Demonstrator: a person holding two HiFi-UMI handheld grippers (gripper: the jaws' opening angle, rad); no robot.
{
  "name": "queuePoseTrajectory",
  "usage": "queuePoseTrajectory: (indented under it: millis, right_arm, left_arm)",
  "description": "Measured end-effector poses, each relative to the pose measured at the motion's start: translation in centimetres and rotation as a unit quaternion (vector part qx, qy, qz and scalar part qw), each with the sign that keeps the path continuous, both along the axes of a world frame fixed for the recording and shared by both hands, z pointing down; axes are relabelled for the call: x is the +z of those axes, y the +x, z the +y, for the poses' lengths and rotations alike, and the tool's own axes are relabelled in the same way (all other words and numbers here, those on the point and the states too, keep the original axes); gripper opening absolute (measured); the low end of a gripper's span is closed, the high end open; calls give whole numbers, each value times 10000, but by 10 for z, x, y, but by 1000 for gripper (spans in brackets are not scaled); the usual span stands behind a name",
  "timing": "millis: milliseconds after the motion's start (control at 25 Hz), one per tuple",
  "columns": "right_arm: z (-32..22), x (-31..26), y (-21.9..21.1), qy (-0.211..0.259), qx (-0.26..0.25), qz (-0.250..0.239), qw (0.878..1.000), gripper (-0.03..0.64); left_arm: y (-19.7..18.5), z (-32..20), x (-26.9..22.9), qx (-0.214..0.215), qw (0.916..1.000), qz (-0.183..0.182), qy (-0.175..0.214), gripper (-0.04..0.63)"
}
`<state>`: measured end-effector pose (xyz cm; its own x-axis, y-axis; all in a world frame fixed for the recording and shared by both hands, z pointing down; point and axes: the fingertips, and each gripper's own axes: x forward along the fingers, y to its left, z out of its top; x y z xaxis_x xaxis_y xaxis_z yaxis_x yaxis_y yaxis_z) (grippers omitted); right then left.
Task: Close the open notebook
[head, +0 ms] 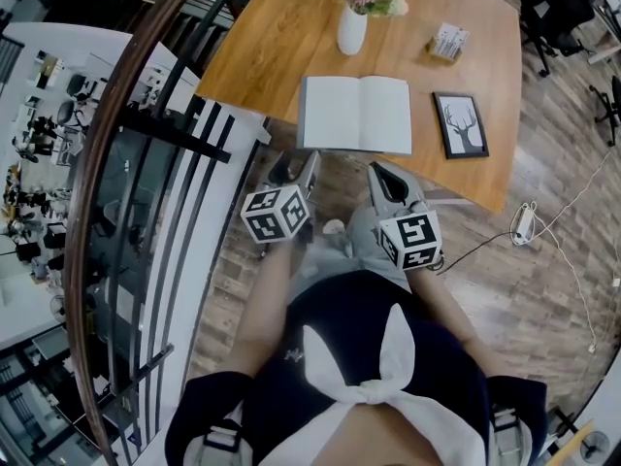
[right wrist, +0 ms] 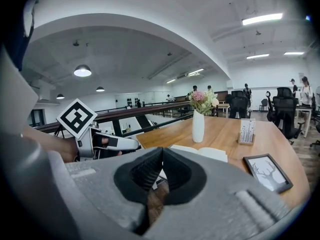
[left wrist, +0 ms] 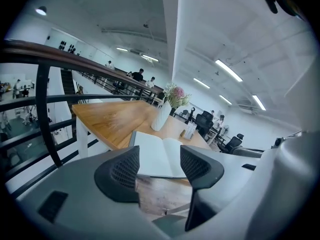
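Note:
An open notebook (head: 354, 115) with white blank pages lies flat at the near edge of the wooden table (head: 257, 51). It also shows in the left gripper view as the notebook (left wrist: 159, 149) and in the right gripper view as the notebook (right wrist: 214, 154). My left gripper (head: 294, 168) hovers short of the table's near edge, in front of the notebook's left page. Its jaws stand open with nothing between them (left wrist: 159, 156). My right gripper (head: 388, 176) hangs level with it, below the right page. Its jaws are shut and empty (right wrist: 161, 158). Neither gripper touches the notebook.
A white vase of flowers (head: 352, 25) stands behind the notebook. A framed deer picture (head: 460, 124) lies to its right, a small card holder (head: 447, 42) beyond that. A dark railing (head: 146, 134) runs along the left. A power strip (head: 524, 223) lies on the floor.

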<state>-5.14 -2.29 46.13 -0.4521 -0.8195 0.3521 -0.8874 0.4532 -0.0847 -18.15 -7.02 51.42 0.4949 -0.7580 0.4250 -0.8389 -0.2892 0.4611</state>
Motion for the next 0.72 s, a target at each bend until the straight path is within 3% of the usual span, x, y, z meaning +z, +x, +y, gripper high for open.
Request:
queuePoseTrajectory:
  millis: [240,720]
  right_arm:
    - [-9,8,7,-122,17,-6,9999,-3]
    - [-46,21,3,-343,-497,34,9982,-3]
  left_arm:
    - [-1,-10,15,-48,9996,82,-262,258]
    - [-3,-42,67,-194,9952,369,-880,264]
